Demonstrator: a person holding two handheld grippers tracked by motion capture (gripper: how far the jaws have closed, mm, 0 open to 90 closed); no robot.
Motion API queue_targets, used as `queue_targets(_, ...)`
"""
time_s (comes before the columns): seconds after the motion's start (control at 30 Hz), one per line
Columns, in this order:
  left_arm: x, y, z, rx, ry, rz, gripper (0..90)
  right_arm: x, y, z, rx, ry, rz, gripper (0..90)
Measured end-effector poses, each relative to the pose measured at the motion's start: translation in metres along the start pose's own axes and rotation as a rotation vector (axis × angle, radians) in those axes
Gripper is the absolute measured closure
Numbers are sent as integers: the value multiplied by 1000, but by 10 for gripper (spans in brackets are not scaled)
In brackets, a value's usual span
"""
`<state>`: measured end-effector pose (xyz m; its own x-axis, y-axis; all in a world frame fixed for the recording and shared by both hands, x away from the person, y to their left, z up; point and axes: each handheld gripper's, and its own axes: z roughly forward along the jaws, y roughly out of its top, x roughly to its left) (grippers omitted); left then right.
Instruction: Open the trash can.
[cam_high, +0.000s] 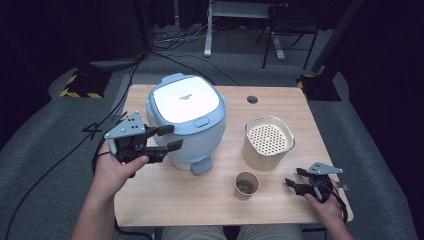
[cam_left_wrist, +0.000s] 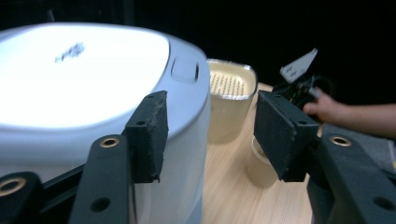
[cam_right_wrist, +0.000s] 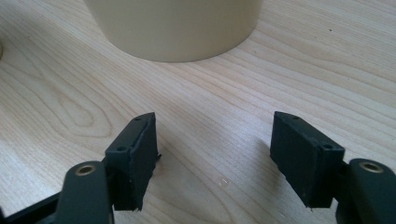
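Note:
A light-blue rice cooker (cam_high: 185, 117) with a closed white lid stands at the table's left middle. My left gripper (cam_high: 172, 138) is open just to its left, its jaws pointing at the cooker's side and holding nothing. In the left gripper view the cooker (cam_left_wrist: 93, 93) looms behind the left pad, and the gripper (cam_left_wrist: 210, 135) is spread wide. A cream container (cam_high: 268, 142) with a perforated insert stands to the right, and a small paper cup (cam_high: 247, 185) sits in front of it. My right gripper (cam_high: 294, 177) is open low over the wood (cam_right_wrist: 212, 158), near the container's base (cam_right_wrist: 177, 28).
The wooden table (cam_high: 200, 205) has a round cable hole (cam_high: 252, 99) at the back. Cables and furniture legs lie on the grey floor beyond. The left gripper view also shows the container (cam_left_wrist: 231, 105), the cup (cam_left_wrist: 261, 163) and the other hand with its gripper (cam_left_wrist: 299, 74).

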<state>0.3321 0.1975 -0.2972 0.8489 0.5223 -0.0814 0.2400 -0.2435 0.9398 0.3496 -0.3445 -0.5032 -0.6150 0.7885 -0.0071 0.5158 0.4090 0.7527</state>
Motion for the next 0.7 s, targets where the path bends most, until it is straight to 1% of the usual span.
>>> queue_targets(0.03,0,0,0,0,0,0,467,0,0,0,0,0,0,324)
queue_targets(0.1,3,8,4,-2,3,9,475,0,0,0,0,1,0,325)
queue_targets(0.13,6,13,7,3,-4,35,506,0,0,0,0,0,2,328)
queue_targets(0.17,6,13,7,3,-4,35,523,0,0,0,-1,1,3,330)
queue_targets(0.23,8,19,10,-4,-46,47,557,0,0,0,-2,1,3,333)
queue_targets(0.3,12,26,15,-7,-75,53,575,0,0,0,-2,2,3,334)
queue_targets(0.37,15,31,20,-6,-77,48,620,0,0,0,-2,1,4,337)
queue_targets(0.4,16,33,22,-7,-74,38,628,0,0,0,-3,0,4,338)
queue_targets(0.43,16,33,22,-7,-74,38,639,0,0,0,-3,0,4,338)
queue_targets(0.47,17,36,26,-9,-67,31,657,0,0,0,-2,1,3,339)
queue_targets(0.53,19,39,33,1,-63,27,664,0,0,0,-3,1,4,338)
queue_targets(0.57,20,42,40,15,-62,30,680,0,0,0,-3,1,3,339)
queue_targets(0.6,20,43,44,19,-63,33,685,0,0,0,-3,1,4,339)
queue_targets(0.63,20,43,44,19,-63,33,685,0,0,0,-3,1,4,339)
queue_targets(0.67,20,46,52,19,-63,57,685,0,0,0,-3,1,4,339)
queue_targets(0.7,20,46,52,19,-63,57,685,0,0,0,-3,1,4,339)
